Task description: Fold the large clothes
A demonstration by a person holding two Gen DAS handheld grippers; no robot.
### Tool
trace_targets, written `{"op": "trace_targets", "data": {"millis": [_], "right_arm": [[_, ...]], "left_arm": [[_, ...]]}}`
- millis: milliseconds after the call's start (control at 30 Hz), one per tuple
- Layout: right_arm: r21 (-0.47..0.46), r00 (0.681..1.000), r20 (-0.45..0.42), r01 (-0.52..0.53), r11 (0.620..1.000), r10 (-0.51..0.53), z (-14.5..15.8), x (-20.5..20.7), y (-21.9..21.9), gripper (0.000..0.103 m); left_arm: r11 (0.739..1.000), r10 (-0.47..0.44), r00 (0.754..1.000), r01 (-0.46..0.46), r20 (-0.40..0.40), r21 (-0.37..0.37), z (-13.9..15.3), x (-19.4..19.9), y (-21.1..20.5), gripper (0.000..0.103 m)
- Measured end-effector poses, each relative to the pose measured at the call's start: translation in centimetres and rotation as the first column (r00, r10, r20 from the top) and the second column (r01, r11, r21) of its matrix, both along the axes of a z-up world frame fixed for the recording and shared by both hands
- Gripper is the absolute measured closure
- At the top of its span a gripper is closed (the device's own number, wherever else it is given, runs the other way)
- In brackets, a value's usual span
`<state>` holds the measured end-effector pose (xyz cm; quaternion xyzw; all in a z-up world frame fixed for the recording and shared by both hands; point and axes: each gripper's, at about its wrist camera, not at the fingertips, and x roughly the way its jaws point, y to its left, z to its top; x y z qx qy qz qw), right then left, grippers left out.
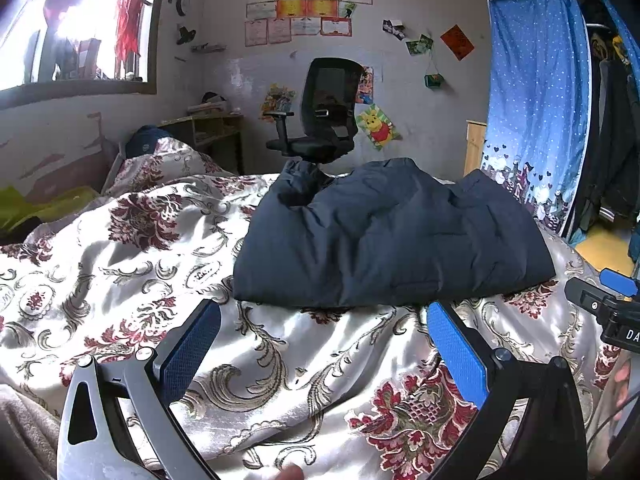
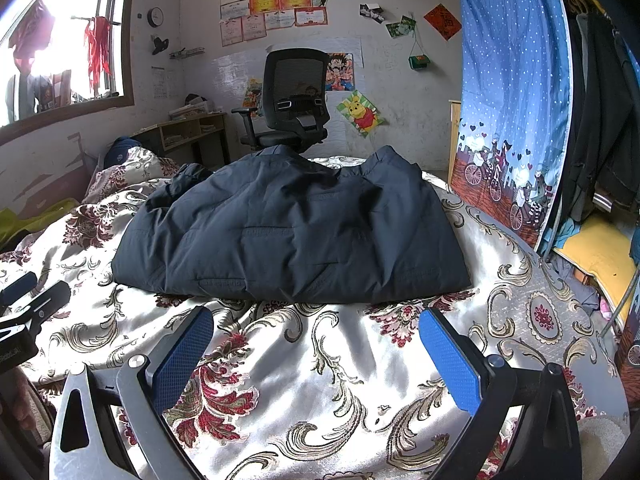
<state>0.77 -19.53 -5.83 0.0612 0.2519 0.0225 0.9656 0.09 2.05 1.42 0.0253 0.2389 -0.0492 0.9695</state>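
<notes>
A dark navy padded jacket lies folded in a thick bundle on the floral bedspread; it also shows in the right wrist view. My left gripper is open and empty, held just short of the jacket's near edge. My right gripper is open and empty, also a little in front of the jacket's near edge. The right gripper's tip shows at the right edge of the left wrist view, and the left gripper shows at the left edge of the right wrist view.
A black office chair stands beyond the bed, beside a wooden desk. A blue curtain and hanging clothes are at the right. A pillow under the bedspread is at the far left. A window is at upper left.
</notes>
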Motion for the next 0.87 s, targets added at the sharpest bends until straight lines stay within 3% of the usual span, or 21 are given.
{"op": "trace_targets", "data": {"millis": [867], "right_arm": [[-0.001, 1.000, -0.003, 0.002, 1.000, -0.002, 0.0, 0.0, 0.2, 0.000]], "left_arm": [[1.000, -0.021, 0.998, 0.021, -0.054, 0.010, -1.3, 0.7, 0.9, 0.002]]}}
